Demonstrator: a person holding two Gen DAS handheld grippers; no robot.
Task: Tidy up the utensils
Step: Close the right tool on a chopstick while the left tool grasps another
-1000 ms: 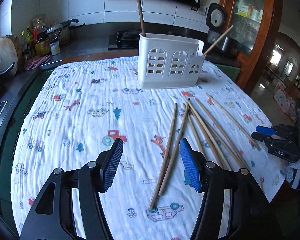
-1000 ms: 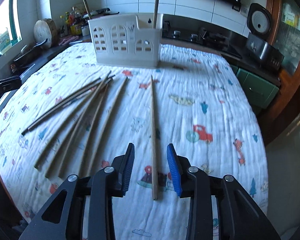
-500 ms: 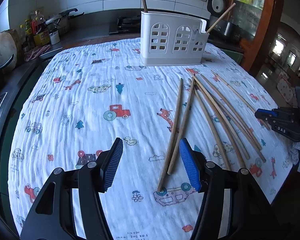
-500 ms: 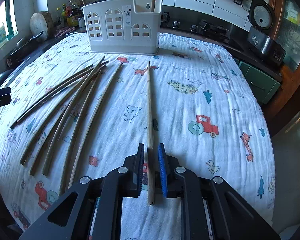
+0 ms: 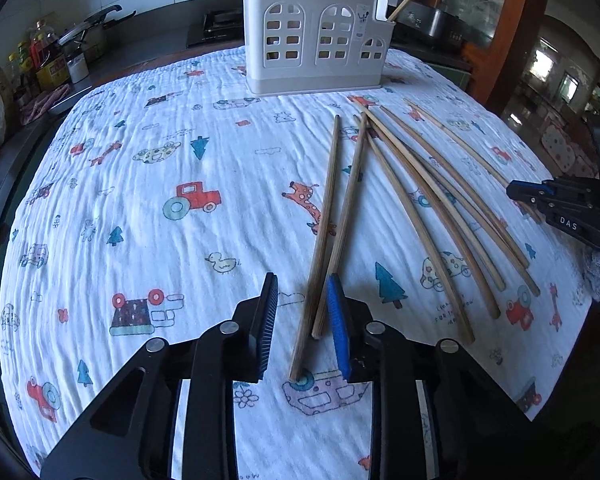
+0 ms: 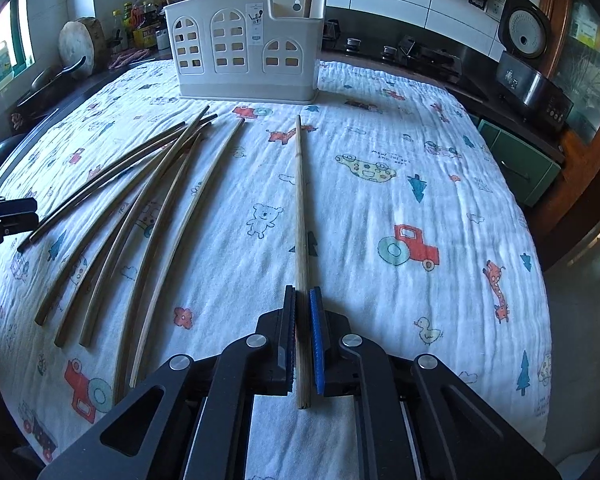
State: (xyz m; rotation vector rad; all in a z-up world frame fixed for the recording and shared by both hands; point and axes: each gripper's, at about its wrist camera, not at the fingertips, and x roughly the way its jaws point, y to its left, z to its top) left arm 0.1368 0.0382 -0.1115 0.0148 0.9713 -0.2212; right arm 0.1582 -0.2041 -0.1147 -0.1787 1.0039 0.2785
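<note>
My left gripper [image 5: 302,320] sits low over the printed cloth [image 5: 148,216], jaws closing around the near ends of two chopsticks [image 5: 332,224]; the pads are not yet pressing on them. Right of these, five more chopsticks [image 5: 432,200] fan across the cloth. My right gripper [image 6: 302,338] is clenched on a single chopstick [image 6: 300,200], which points toward the white utensil holder [image 6: 240,46] at the far edge. Two sticks already stand in that holder.
</note>
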